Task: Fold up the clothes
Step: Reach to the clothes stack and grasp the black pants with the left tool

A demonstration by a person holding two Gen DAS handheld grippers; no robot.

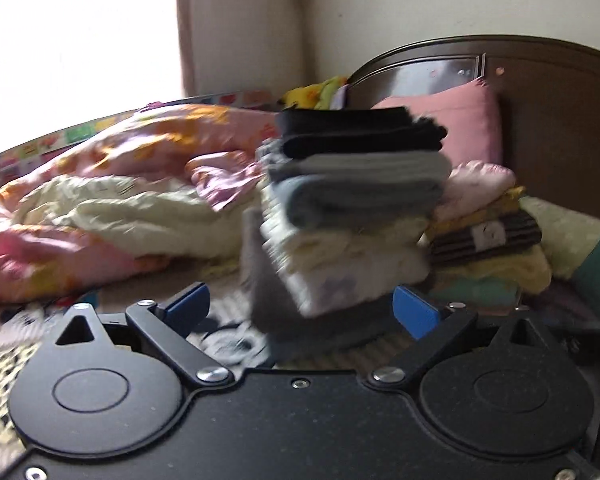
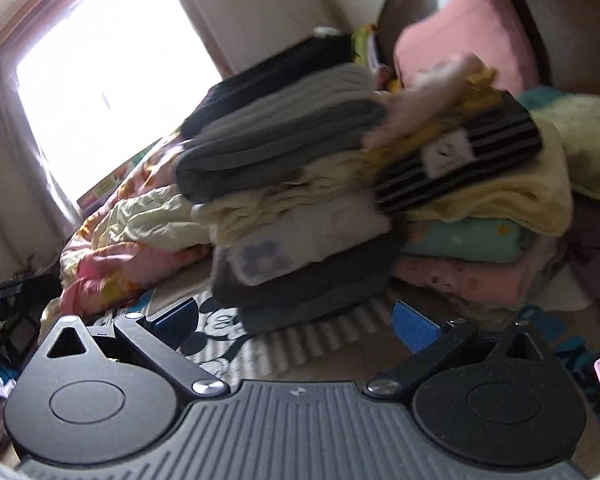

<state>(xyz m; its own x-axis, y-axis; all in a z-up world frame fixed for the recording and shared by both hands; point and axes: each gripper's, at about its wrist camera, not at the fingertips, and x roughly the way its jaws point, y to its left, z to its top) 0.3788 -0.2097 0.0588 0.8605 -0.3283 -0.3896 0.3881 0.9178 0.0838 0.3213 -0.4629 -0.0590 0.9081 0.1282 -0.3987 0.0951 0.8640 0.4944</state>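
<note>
Both the left gripper and the right gripper stand wide apart and hold nothing, just short of the tall stack of folded soft clothes on the cartoon-print bed sheet. The stack looks light, limp and tippy, best lifted from under its dark grey bottom layer. Its folds run across both views, rounded edges toward the grippers, with a lower pile topped by a striped dark garment beside it and the dark wooden headboard behind.
</note>
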